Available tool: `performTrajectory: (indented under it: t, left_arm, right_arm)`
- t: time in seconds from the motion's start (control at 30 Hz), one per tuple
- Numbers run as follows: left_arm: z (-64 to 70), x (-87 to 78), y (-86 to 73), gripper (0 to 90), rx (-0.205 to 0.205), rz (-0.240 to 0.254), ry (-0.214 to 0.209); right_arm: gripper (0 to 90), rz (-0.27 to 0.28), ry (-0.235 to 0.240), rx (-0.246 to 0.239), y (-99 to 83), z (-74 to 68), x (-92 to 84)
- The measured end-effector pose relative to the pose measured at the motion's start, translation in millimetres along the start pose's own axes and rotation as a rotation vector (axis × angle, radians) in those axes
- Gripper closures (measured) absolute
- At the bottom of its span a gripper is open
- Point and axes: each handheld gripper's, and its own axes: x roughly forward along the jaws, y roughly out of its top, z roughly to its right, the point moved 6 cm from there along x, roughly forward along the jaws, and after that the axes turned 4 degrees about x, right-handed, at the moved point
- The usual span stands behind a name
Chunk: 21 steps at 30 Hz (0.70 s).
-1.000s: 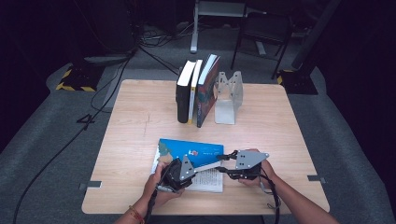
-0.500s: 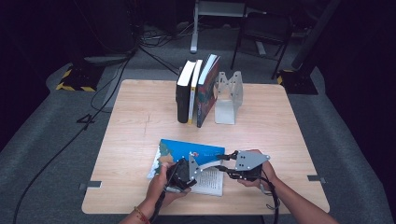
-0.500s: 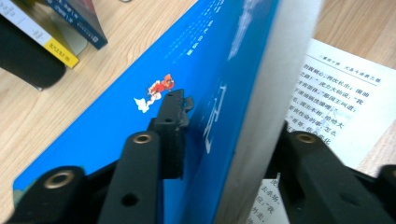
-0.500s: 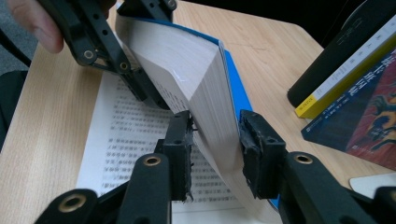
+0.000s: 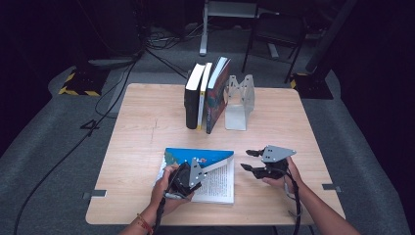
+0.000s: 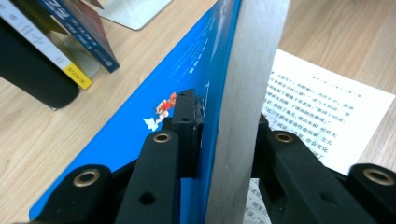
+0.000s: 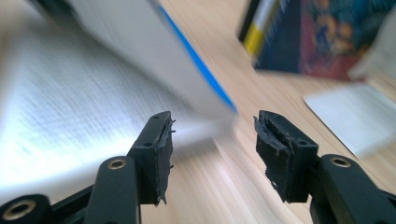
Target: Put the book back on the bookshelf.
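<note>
Plywood surface point(image 5: 147, 122) is carrying everything, with three books standing point(image 5: 205, 95) at its far side, leaning against a metal bookend point(image 5: 240, 103) that is propping them from the right. No box or bin is sitting on it; the bookend is the nearest thing to a holder, and the row beside it is looking like the place the loose book belongs.

Nearer the person, the open blue-covered book point(image 5: 205, 169) is lying with its printed pages facing up and its front part being lifted. The left tool point(image 6: 224, 135) is clamping the blue cover together with a thick block of pages, one pad on the blue outside and one against the paper side; its jaws have just been closing tighter on that block.

The right tool point(image 5: 250, 160) is what has changed: half a second earlier it was sitting at the book's right edge, and now it is standing just beside the book, apart from it, over bare wood. Its jaws have just been opening, and in the right gripper view nothing is sitting between them. By my judgement the book is now passing into the left tool's charge alone, likely for closing and then shelving.
</note>
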Motion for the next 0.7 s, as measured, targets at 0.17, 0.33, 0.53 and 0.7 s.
performTrajectory:
  t: [0.17, 0.33, 0.53, 0.7]
  left_arm:
    - [-7.8, -8.5, 0.8, 74.9, -0.035, 0.044, -0.005]
    - [-10.3, -13.3, 0.1, 74.9, -0.044, 0.068, -0.014]
    - [-13.5, -17.4, 1.1, 74.9, -0.054, 0.093, -0.024]
    - [-12.7, -18.3, 2.4, 74.7, -0.061, 0.111, -0.038]
  right_arm:
    - [45.8, -0.054, 0.041, 0.047, -9.8, 0.1, 18.2]
    - [46.6, -0.092, 0.050, 0.014, -9.3, -4.6, 34.7]
    - [45.1, -0.112, 0.070, 0.047, -16.6, -3.6, 42.5]
    - [42.8, -0.113, 0.099, 0.057, -20.4, -7.0, 46.5]
